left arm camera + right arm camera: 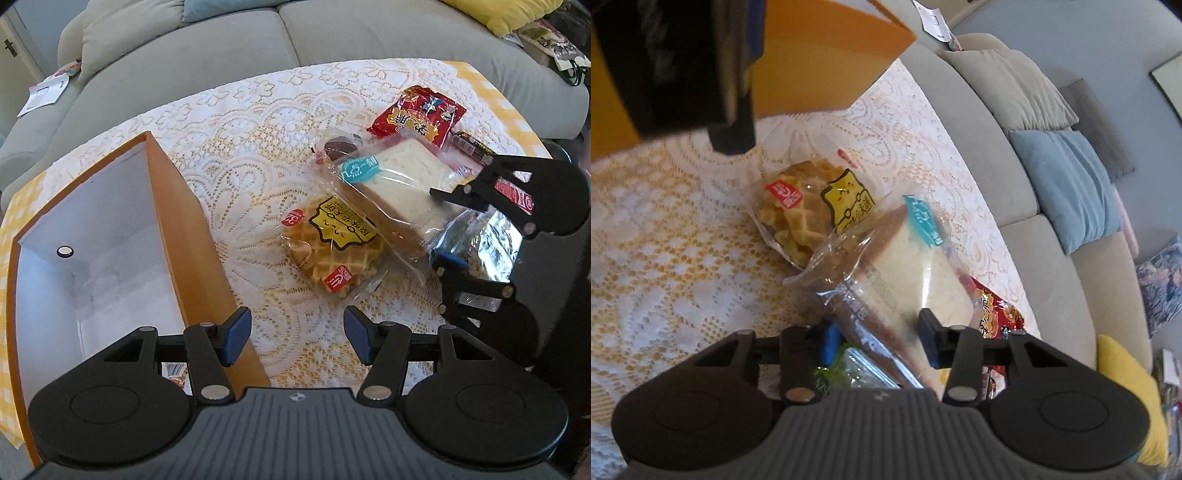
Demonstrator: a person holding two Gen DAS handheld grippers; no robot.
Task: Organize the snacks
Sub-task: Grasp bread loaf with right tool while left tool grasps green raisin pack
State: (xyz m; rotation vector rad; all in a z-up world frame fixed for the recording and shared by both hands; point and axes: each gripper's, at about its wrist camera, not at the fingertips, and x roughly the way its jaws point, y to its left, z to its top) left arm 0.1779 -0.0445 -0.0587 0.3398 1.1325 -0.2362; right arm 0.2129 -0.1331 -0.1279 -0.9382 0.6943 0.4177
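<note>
Bread pack (905, 280) is lying on the lace-covered counter (258, 177), leaning over the waffle pack (328, 247) on one side and onto the red snack bag (417, 118) on the other, chocolate pastry (340, 146) just behind. My right tongs (879, 339) are straddling the pack's near end, pads either side; I can't tell if they're pinching film or just bracketing it, no clear crush showing. My left tongs (297, 339) are hanging wide open with nothing in them, just beside the orange box (192, 221), which is sitting open on the counter, inside mostly bare. Risks as I judge them: the wrapper is slick and loose, so a film-only grip is likely sliding off; squeezing harder is flattening the bread. Lifting could also be dragging the waffle pack or the foil bag (484, 240) under my right tongs along with it.
</note>
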